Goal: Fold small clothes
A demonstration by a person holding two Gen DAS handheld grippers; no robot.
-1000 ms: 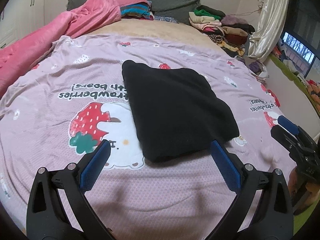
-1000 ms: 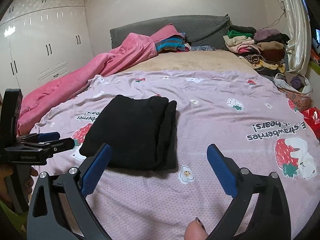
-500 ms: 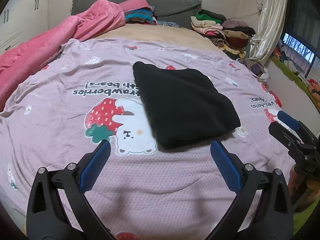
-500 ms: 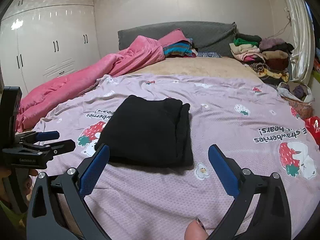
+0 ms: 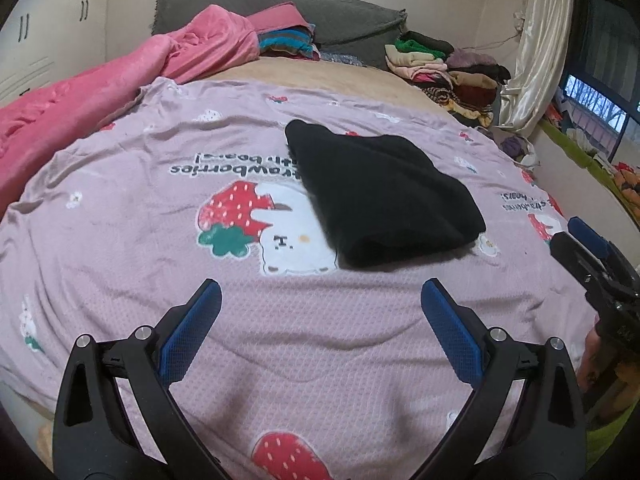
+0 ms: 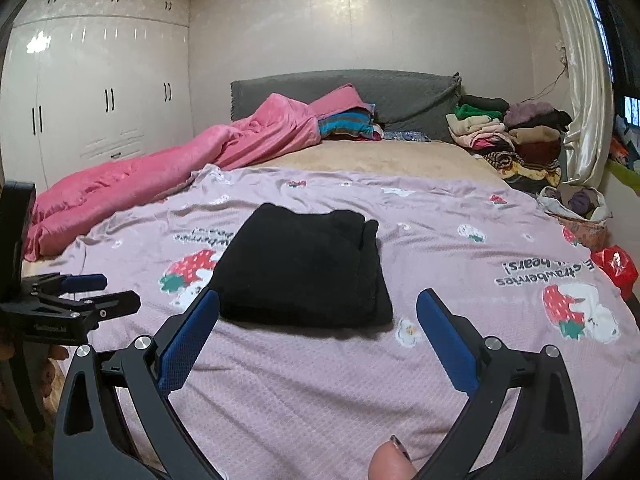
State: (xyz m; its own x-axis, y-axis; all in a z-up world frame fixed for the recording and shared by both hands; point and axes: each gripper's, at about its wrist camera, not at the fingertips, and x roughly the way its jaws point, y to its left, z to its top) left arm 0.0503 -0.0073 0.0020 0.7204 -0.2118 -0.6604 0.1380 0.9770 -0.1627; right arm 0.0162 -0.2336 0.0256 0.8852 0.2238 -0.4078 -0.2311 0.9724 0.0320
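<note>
Both grippers — left gripper (image 5: 320,304) and right gripper (image 6: 318,312) — are held over the bed's near edge, jaws spread wide and empty. Beyond them, a folded black garment (image 5: 376,192) is laid mid-bed on the pink strawberry sheet (image 5: 120,208); a clothes pile (image 6: 516,140) is seen at the far right corner.

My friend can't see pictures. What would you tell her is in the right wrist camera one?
A folded black fleece garment lies on a pink strawberry-and-bear bedsheet, with the open right gripper empty just in front of it. The left gripper pokes in at the left edge; a pink plush blanket and a pile of folded clothes sit farther back.
</note>
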